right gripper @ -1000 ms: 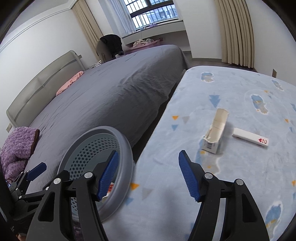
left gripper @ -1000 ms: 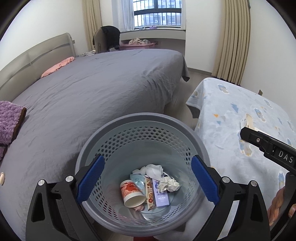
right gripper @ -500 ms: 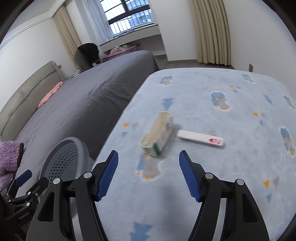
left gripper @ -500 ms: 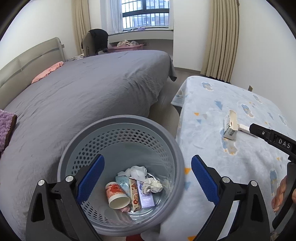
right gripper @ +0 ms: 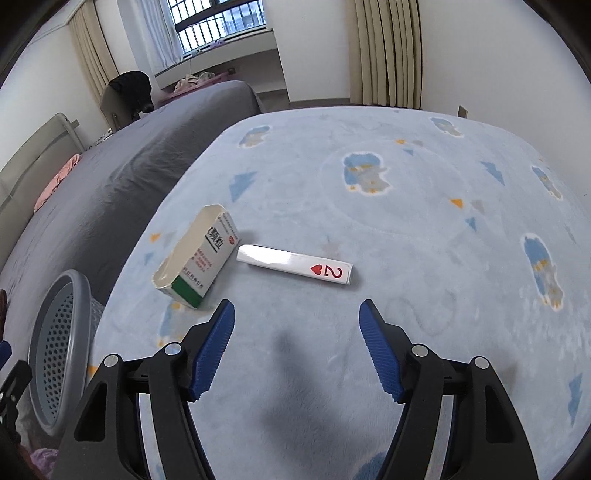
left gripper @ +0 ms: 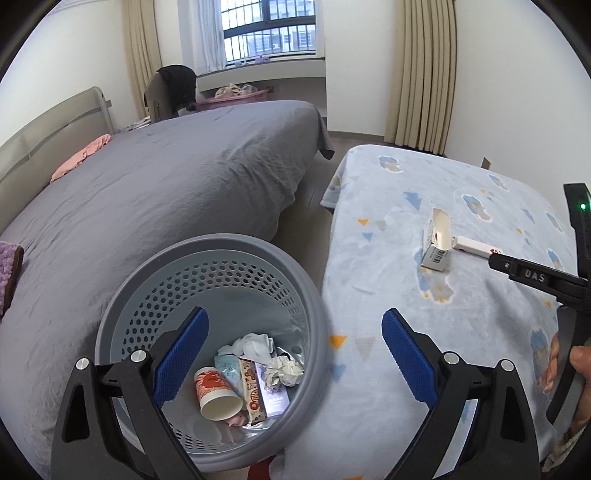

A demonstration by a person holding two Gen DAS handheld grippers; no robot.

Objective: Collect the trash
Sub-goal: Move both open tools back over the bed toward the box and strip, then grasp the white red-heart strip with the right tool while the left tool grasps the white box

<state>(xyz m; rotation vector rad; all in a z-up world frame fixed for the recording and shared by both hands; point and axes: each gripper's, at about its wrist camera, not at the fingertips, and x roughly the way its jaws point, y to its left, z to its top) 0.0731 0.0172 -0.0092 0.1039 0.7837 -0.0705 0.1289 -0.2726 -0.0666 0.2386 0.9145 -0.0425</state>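
A: Left to right? I see the basket (left gripper: 207, 258) beside the blue bed's edge (right gripper: 369, 206), left tool (left gripper: 291, 354) wide, empty.

B: Open carton (right gripper: 195, 254), then folded "2"-of-hearts card (right gripper: 295, 264); right tool (right gripper: 295, 347) wide above clear blanket.

grey bed (left gripper: 177, 192): left of the blue blanket (right gripper: 369, 177)
pink cloth (left gripper: 83, 157): on the grey bed, by its headboard
window (left gripper: 269, 33): beyond the grey bed

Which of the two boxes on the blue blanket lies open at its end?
The medicine carton with the green band, left of the long white playing-card box. Its end gapes open and hollow; the card box is closed.
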